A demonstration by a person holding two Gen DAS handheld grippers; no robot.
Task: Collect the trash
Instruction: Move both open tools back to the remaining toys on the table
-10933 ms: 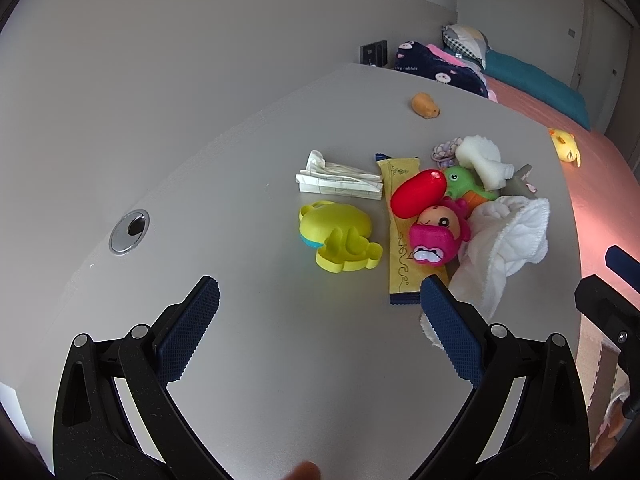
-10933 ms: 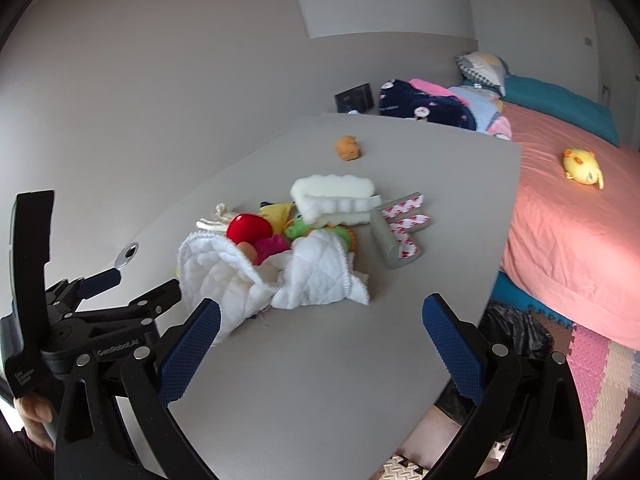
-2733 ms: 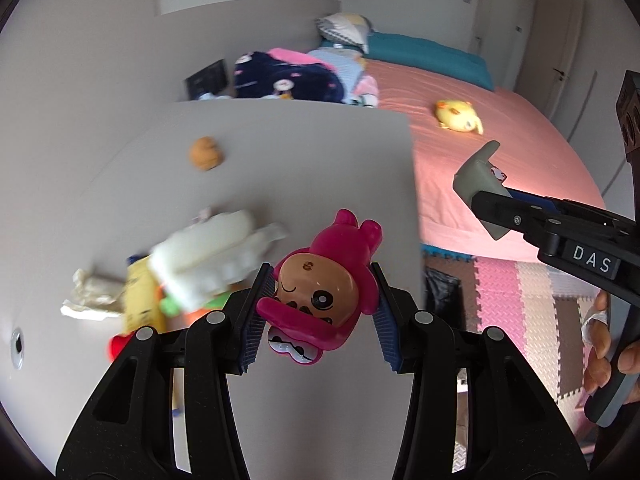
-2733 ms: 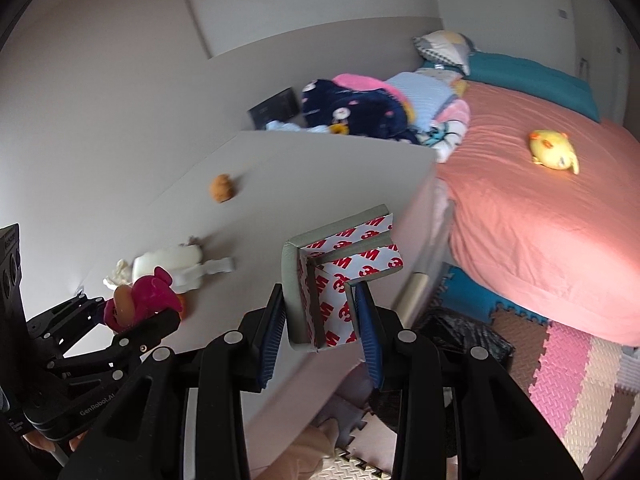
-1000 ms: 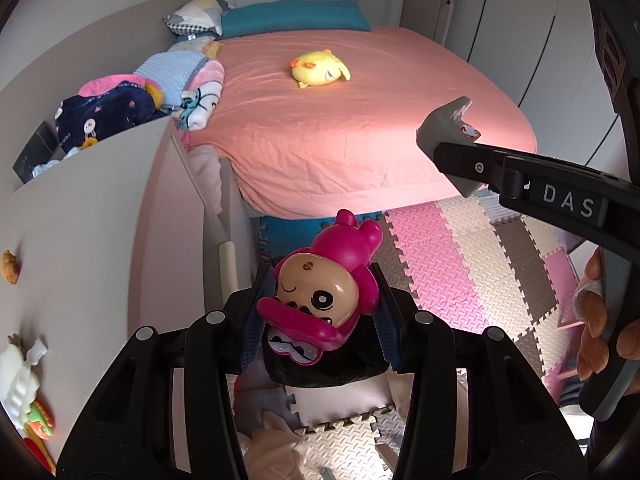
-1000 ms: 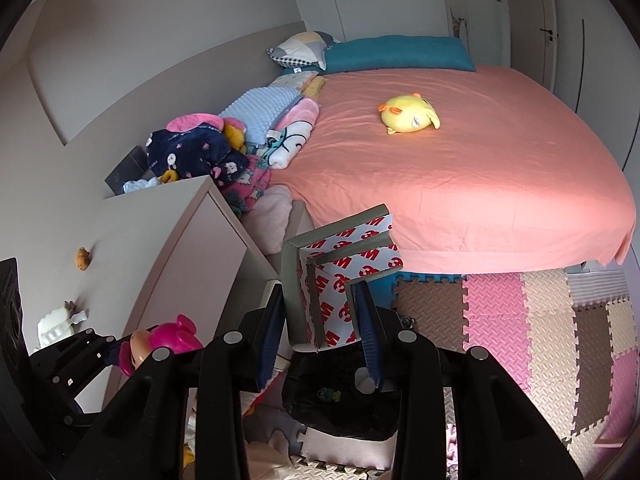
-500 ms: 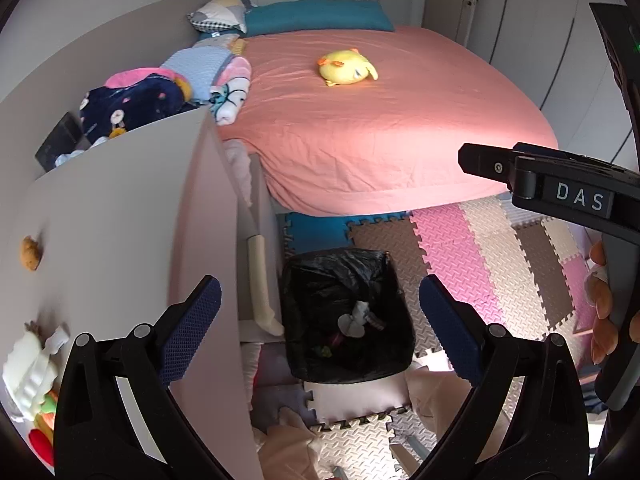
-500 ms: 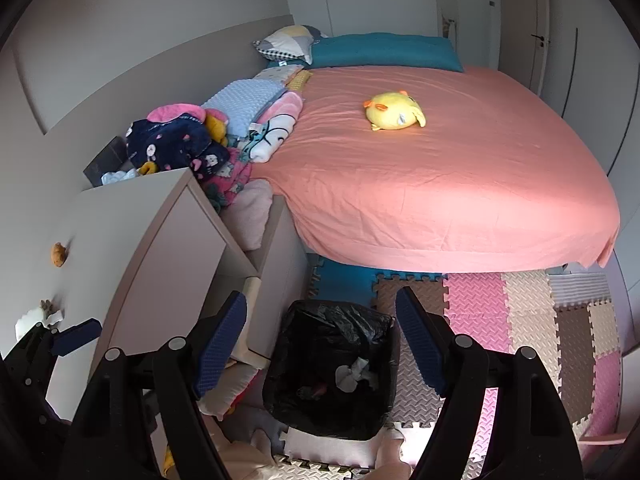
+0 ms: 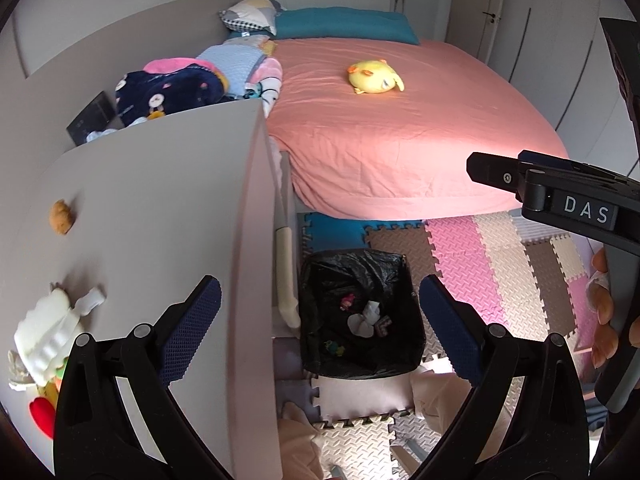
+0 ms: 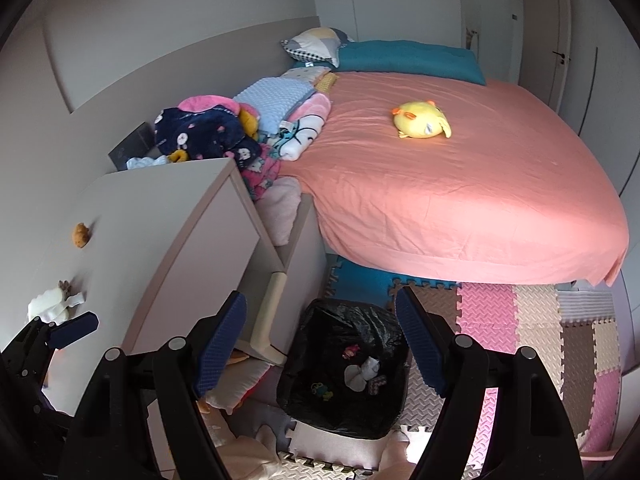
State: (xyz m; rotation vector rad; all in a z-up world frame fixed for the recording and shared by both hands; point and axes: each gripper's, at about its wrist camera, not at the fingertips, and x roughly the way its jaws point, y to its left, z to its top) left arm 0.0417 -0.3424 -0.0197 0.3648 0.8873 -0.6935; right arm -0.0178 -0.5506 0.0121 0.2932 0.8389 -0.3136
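Observation:
A bin lined with a black bag (image 9: 352,258) stands on the floor beside the grey table (image 9: 140,220). In it lie a pink doll toy (image 9: 347,302), a white crumpled piece (image 9: 366,316), a red-and-white printed strip (image 9: 382,326) and a small green thing (image 9: 334,347). My left gripper (image 9: 320,292) hangs open above the bin with nothing between its fingers. My right gripper (image 10: 320,300) is open and bare too, over the same bin (image 10: 344,308). More items lie on the table's left: a white plush (image 9: 48,336), a red toy (image 9: 42,416), a small brown lump (image 9: 61,216).
A bed with a pink sheet (image 9: 400,140) and a yellow plush (image 9: 374,78) fills the back. Coloured foam mats (image 9: 480,264) cover the floor. Folded blankets (image 10: 208,132) are piled behind the table. A person's hand (image 9: 600,312) holds the right gripper's handle.
Both grippers opened; the pink doll and the printed strip left the jaws and now lie in the bin. Both views have since slid a little, bringing more of the table into view.

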